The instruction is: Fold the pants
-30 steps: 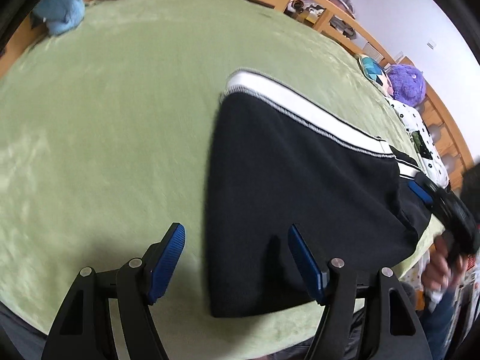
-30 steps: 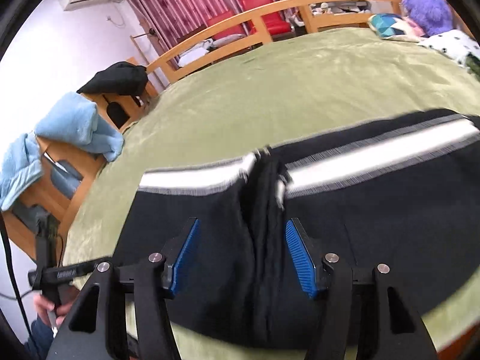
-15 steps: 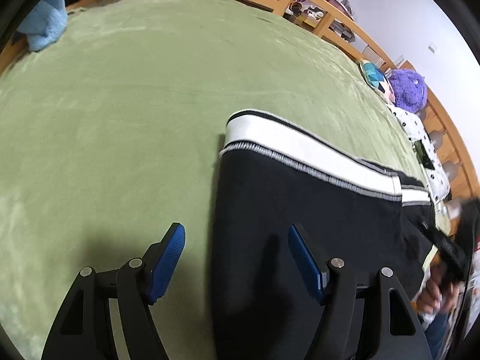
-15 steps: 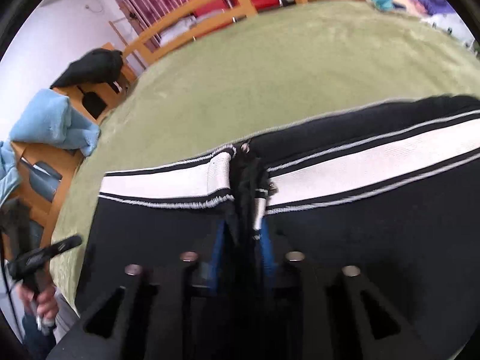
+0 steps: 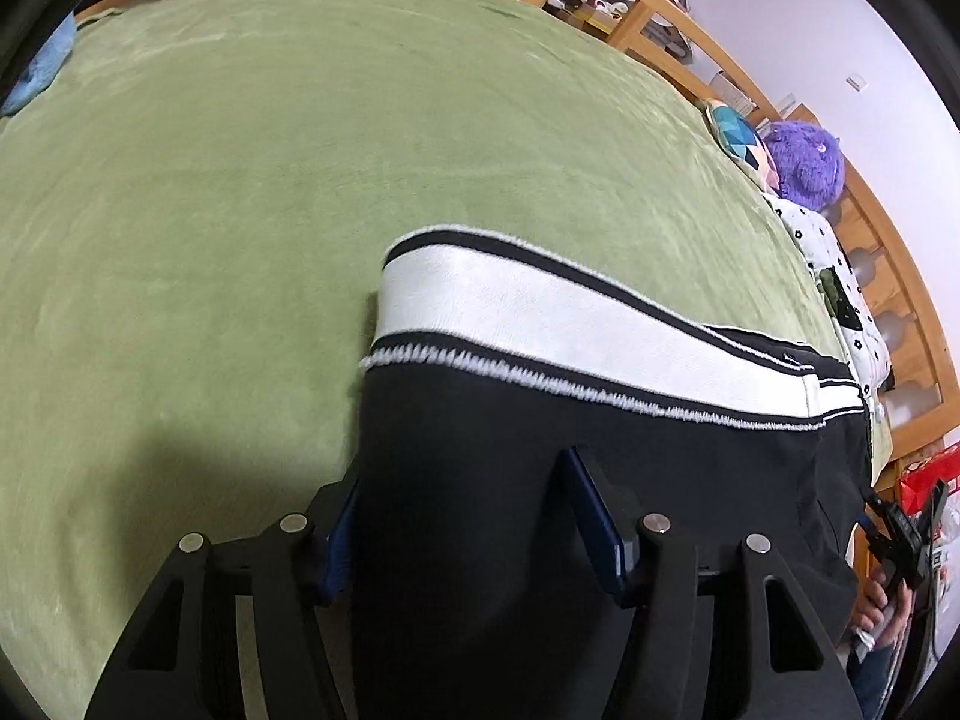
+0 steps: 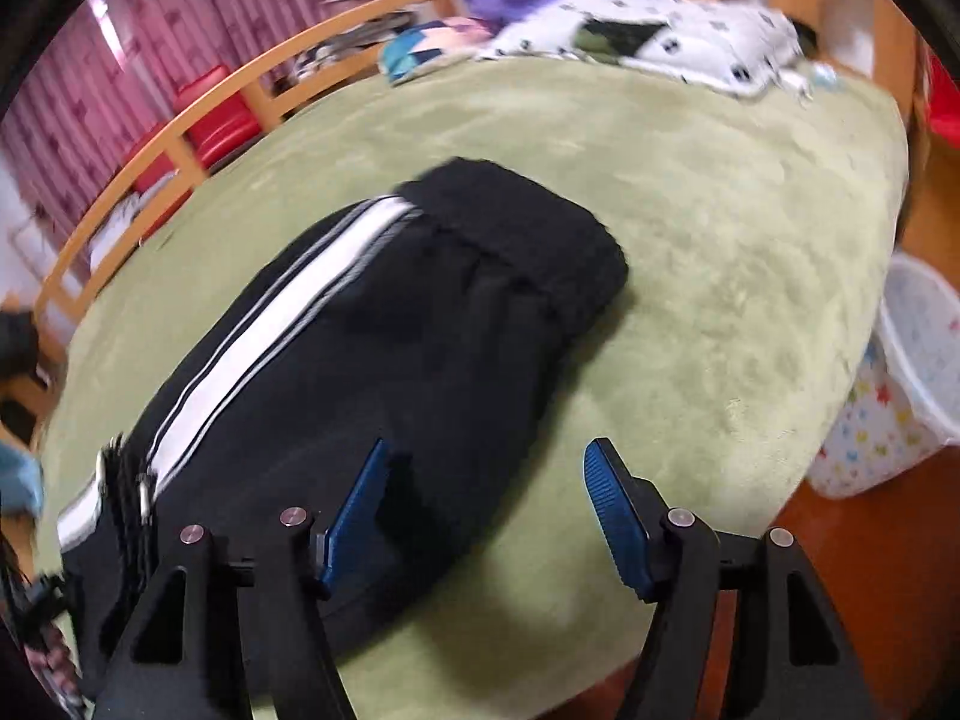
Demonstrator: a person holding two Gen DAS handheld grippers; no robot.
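Black pants [image 5: 600, 450] with a white side stripe [image 5: 540, 318] lie folded on the green bedcover [image 5: 240, 180]. My left gripper [image 5: 474, 516] is open with its blue pads straddling the near left edge of the pants; black cloth fills the gap between them. In the right wrist view the pants [image 6: 390, 330] stretch from lower left to the black waistband [image 6: 528, 234] at centre. My right gripper [image 6: 486, 510] is open and empty above the pants' near right edge, left pad over cloth, right pad over bedcover.
A wooden bed rail [image 5: 690, 30] runs round the far side. A purple plush toy [image 5: 804, 162] and a spotted white pillow [image 6: 678, 42] lie at the bed's end. A white patterned basket [image 6: 900, 396] stands on the floor at the right. Red chairs [image 6: 210, 114] stand beyond the rail.
My right gripper was shut on the bunched middle of the pants half a second ago; it has opened, let go and swung right toward the waistband. My left gripper has moved onto the pants' edge.
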